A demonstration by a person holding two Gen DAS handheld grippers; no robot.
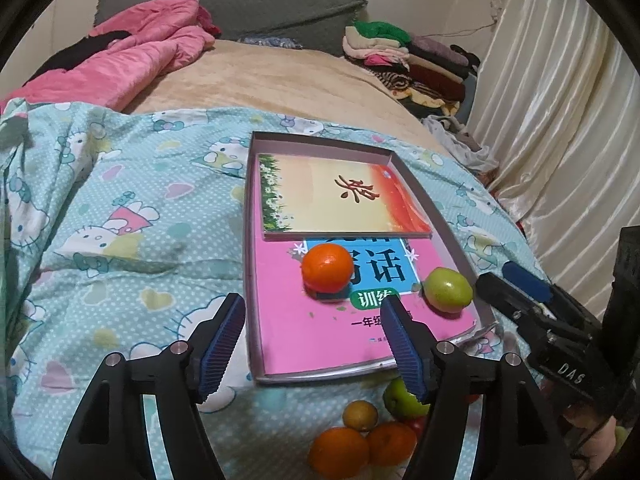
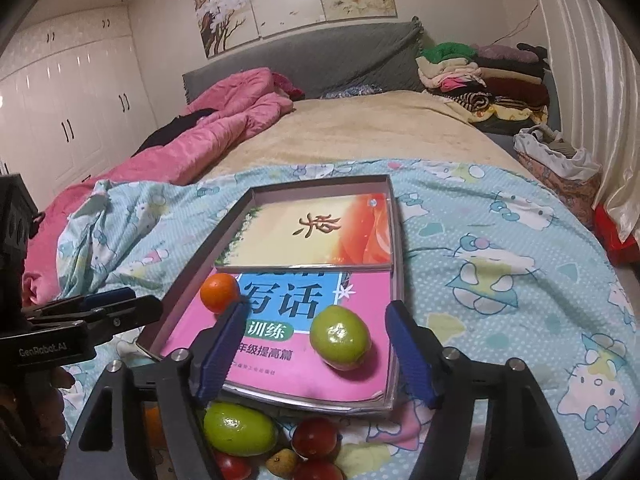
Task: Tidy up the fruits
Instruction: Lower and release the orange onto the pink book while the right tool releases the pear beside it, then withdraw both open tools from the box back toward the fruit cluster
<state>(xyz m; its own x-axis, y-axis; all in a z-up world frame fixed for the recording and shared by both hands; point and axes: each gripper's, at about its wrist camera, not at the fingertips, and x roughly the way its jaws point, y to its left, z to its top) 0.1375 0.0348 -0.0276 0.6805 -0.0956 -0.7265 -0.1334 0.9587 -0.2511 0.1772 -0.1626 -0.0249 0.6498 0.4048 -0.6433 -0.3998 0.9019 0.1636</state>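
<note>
A shallow grey tray (image 1: 250,240) lies on the patterned quilt with two books inside. On the pink book rest an orange (image 1: 327,266) (image 2: 219,293) and a green fruit (image 1: 448,289) (image 2: 340,338). My left gripper (image 1: 313,307) hangs open just short of the orange, with nothing between its pads. Behind the green fruit my right gripper (image 2: 317,310) also stands open, its pads apart from the fruit. Each gripper shows at the edge of the other's view: the right gripper (image 1: 504,280) and the left gripper (image 2: 132,304).
Loose fruits lie on the quilt at the tray's near edge: a green fruit (image 2: 239,428), red fruits (image 2: 314,436), two oranges (image 1: 339,450) and a small yellowish fruit (image 1: 360,415). A pink duvet (image 2: 224,128) and folded clothes (image 2: 480,76) lie farther up the bed.
</note>
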